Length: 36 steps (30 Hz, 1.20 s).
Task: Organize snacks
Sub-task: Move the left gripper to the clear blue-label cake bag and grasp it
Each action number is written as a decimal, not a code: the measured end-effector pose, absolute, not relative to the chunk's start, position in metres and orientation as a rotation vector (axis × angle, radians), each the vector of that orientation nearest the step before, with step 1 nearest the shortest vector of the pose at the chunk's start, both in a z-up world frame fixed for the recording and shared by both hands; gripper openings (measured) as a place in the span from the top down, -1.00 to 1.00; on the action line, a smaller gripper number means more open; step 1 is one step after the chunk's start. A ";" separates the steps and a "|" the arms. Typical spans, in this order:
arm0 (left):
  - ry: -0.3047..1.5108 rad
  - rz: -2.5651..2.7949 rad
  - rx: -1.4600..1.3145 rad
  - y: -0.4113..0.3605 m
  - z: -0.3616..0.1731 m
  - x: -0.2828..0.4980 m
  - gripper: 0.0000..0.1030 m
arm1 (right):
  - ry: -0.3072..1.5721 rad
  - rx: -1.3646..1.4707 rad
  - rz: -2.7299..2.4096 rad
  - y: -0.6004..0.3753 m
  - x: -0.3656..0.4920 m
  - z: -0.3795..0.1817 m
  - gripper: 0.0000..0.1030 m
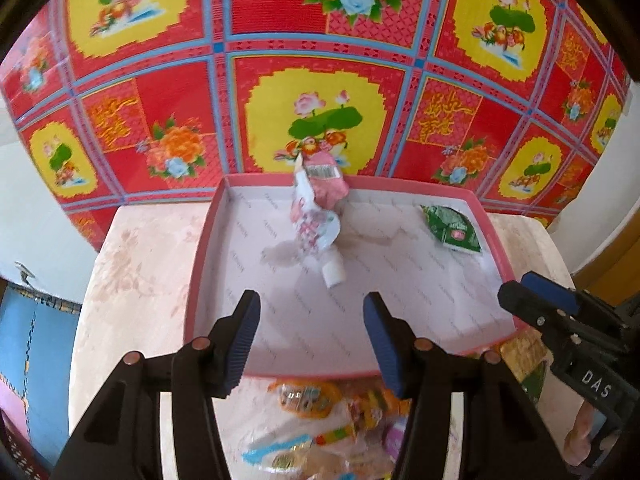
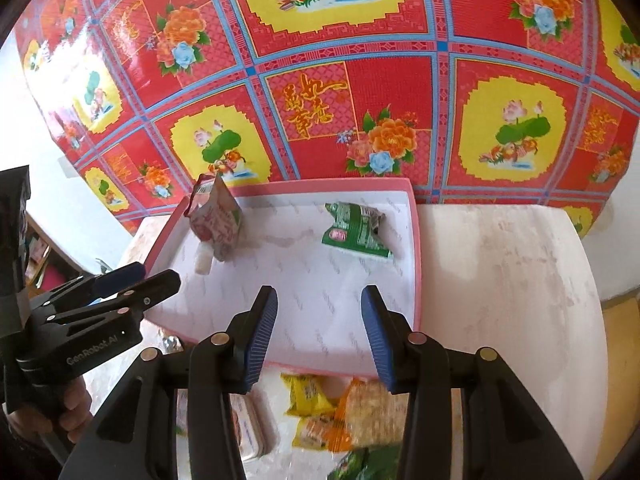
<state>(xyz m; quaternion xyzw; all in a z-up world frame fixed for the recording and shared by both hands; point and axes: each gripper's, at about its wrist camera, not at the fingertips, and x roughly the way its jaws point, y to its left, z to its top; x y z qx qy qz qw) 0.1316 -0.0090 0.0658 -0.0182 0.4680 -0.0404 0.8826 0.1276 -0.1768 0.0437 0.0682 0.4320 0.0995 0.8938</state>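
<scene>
- The left gripper hangs over the near rim of a pink-edged tray; its blue-padded fingers stand spread with nothing between them.
- The right gripper also hovers at the tray's near edge, its fingers apart and empty.
- Inside the tray, a pink-and-white spouted pouch leans against the far wall, its white cap pointing toward the camera.
- A green snack packet lies flat on the tray floor, well apart from the pouch, near the right wall.
- In front of the tray, loose snacks lie in a heap on the pale tabletop: yellow and orange wrappers, with a green one at the frame's bottom edge.
- A red floral cloth hangs behind the tabletop.
- A hand grips the left gripper's handle in the right wrist view.
</scene>
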 end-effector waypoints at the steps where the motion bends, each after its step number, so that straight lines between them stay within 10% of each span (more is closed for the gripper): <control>1: 0.975 -0.084 -0.043 -0.007 0.066 0.127 -0.10 | 0.895 0.145 0.205 -0.177 0.125 0.044 0.13; 36: 1.078 -0.083 -0.102 0.016 0.035 0.042 -0.14 | 0.914 0.158 0.210 -0.170 0.056 0.043 0.13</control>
